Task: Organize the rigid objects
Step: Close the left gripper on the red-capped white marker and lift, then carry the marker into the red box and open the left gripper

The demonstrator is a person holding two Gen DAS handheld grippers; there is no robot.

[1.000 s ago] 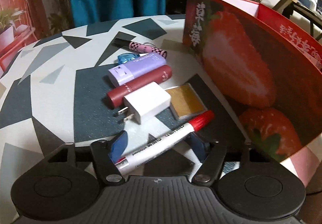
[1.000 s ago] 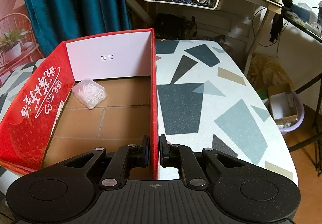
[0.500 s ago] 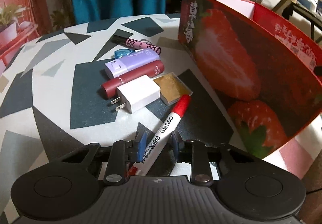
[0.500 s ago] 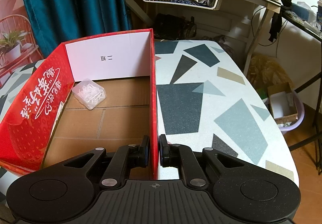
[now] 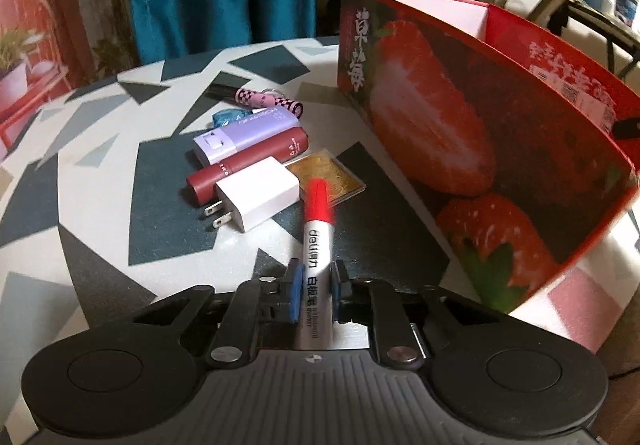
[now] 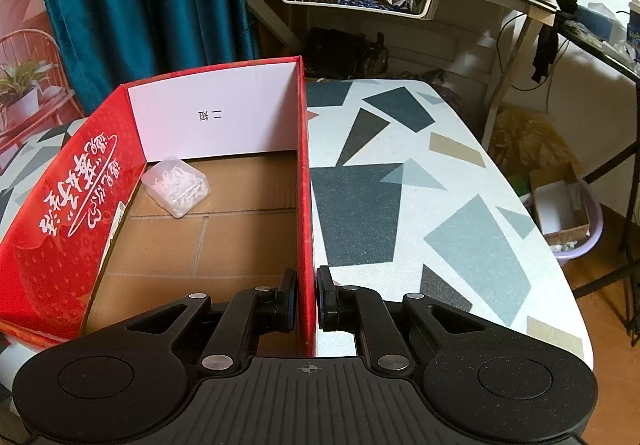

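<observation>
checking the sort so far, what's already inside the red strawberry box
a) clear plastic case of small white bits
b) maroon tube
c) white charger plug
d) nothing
a: the clear plastic case sits on the red box floor near its far left corner, alone.

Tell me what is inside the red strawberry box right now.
In the red strawberry box, only a small clear plastic case of white bits lies on the bare cardboard floor, near the far white wall. The right tongs, clamped on the box's side wall, cover the nearest strip of floor.
</observation>
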